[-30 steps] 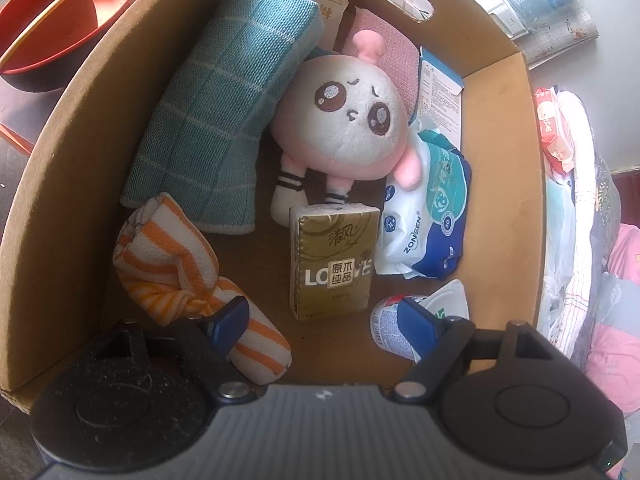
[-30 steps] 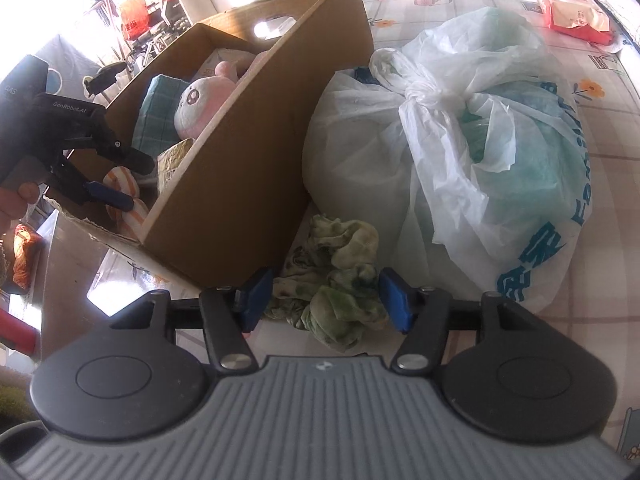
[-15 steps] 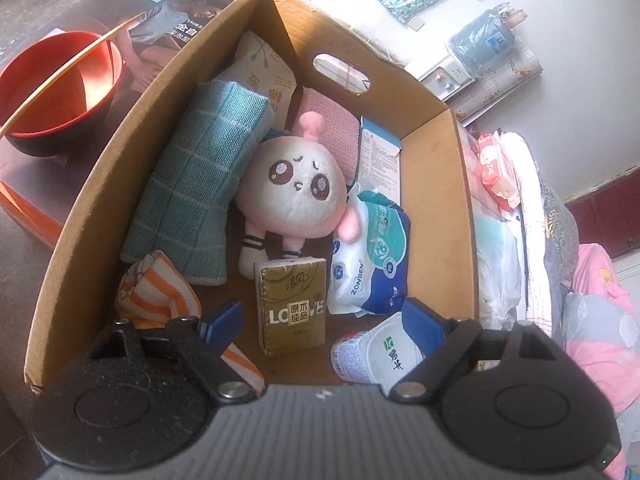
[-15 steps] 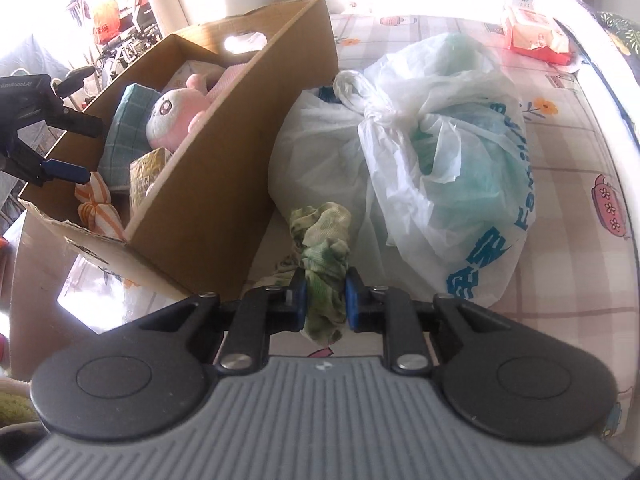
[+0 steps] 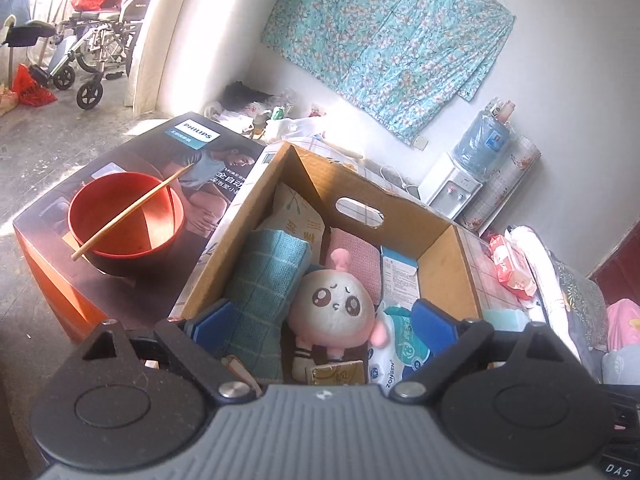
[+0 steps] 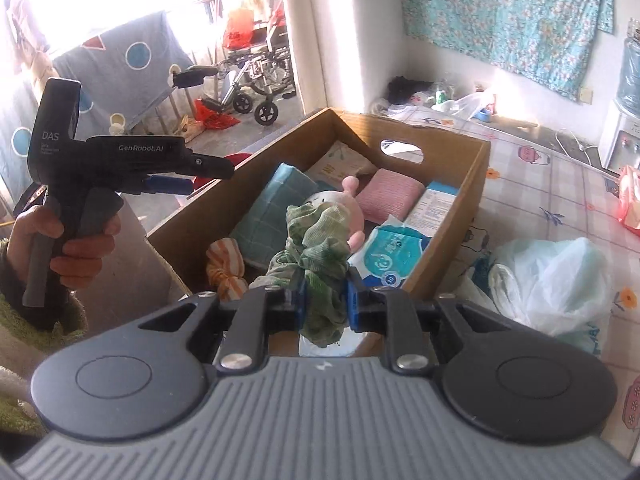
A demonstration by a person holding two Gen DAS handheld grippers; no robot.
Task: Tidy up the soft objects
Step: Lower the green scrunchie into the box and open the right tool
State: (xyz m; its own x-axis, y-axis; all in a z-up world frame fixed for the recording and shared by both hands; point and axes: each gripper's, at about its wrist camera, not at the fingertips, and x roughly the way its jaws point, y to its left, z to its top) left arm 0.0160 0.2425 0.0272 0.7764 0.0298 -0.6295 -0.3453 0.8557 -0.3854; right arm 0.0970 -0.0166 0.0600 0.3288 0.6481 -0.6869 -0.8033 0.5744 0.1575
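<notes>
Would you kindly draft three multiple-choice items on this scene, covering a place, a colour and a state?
1. Where does the pink-eared plush toy lie?
A. In the cardboard box
B. In the red bowl
C. On the plastic bag

2. What colour is the crumpled cloth in the right gripper?
A. Orange-striped
B. Green
C. Pink

3. How does the left gripper stand?
A. Shut on the plush toy
B. Shut on the teal towel
C. Holding nothing

Key: 1 A, the toy lies among the box's contents; 2 B, green fabric is pinched between the pads; 3 C, its jaws are opening with nothing gripped.
</notes>
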